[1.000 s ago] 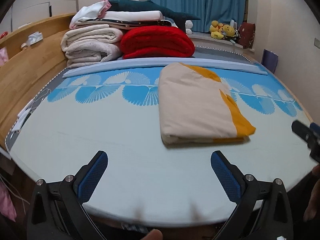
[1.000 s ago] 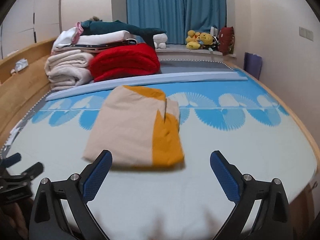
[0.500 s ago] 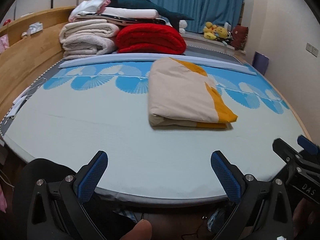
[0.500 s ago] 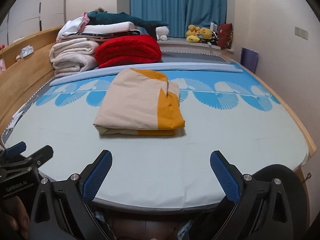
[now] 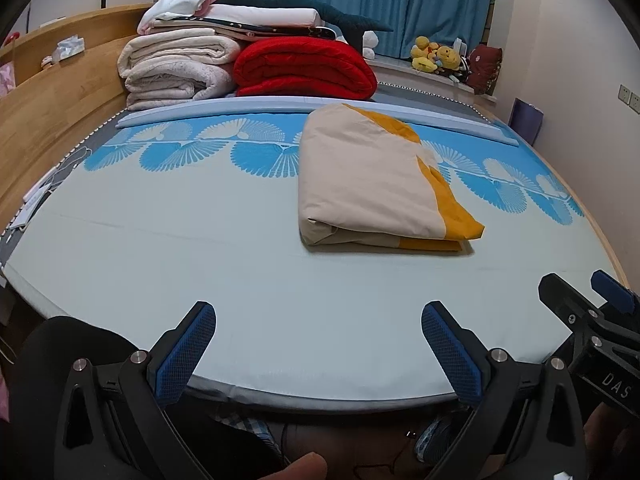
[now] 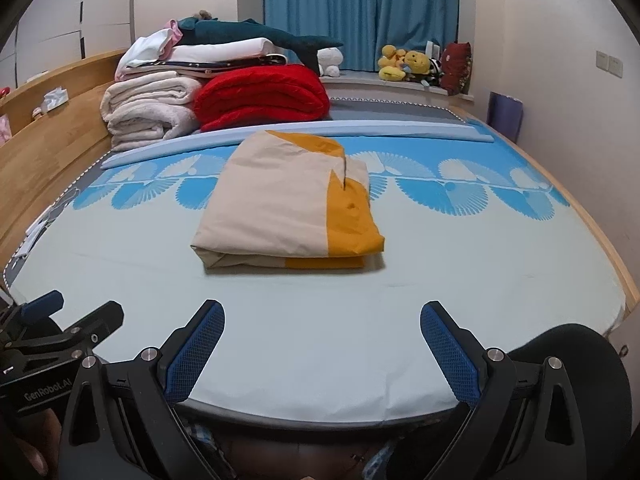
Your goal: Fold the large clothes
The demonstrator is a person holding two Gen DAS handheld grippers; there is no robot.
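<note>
The folded beige-and-orange cloth (image 6: 286, 212) lay flat near the middle of the bed (image 6: 320, 320). The left gripper (image 5: 318, 344) and right gripper (image 6: 322, 344) hung over the bed's near edge, well apart from it, jaws spread wide and empty.

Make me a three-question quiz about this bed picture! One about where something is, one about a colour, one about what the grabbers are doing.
1. Where does the folded cloth lie?
A. on the bed sheet
B. on the floor
C. on the red blanket

2. What colour is the cloth's side band?
A. green
B. orange
C. purple

3. How are the left gripper and right gripper?
A. shut on the cloth
B. one holds a toy
C. both open, holding nothing

Answers: 1 A, it rests flat on the sheet. 2 B, orange beside beige. 3 C, fingers spread over bare sheet.
</note>
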